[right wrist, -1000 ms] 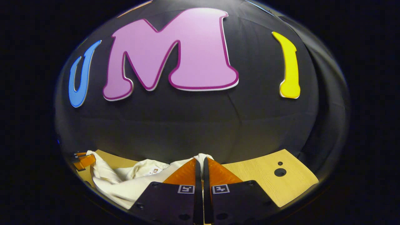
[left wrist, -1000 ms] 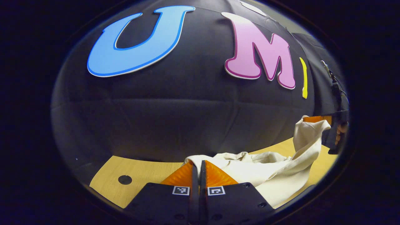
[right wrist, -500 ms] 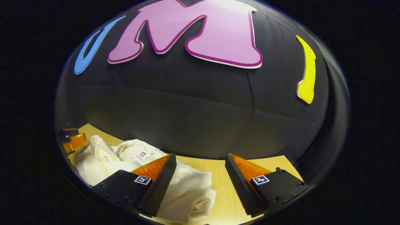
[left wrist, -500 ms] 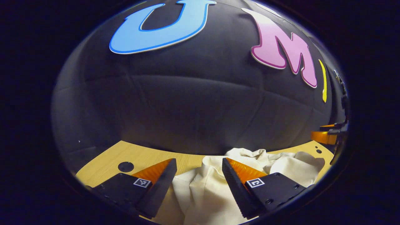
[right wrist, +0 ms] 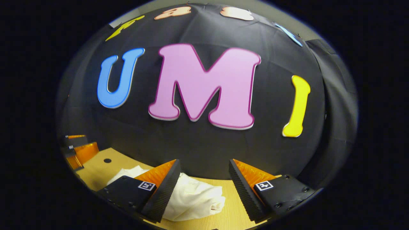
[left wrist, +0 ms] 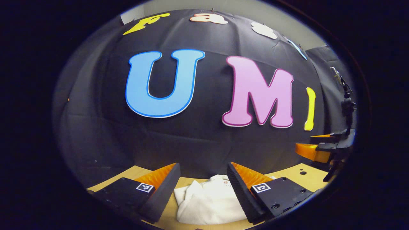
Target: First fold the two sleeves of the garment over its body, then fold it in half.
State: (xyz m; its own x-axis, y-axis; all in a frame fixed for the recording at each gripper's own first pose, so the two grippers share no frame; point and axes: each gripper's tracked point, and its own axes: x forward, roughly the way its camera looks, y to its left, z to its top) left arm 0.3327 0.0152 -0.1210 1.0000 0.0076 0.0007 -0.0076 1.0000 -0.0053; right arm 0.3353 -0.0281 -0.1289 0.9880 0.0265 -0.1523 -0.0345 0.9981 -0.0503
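On the wooden counter (left wrist: 289,174) the shirt (left wrist: 209,204) lies folded; your left claw (left wrist: 203,179) and right claw (right wrist: 204,175) gape wide, empty. Lift away straight, don't snag it.

garment (left wrist: 209,201) on table (left wrist: 287,174) (bunched) | wall (left wrist: 191,143) behind
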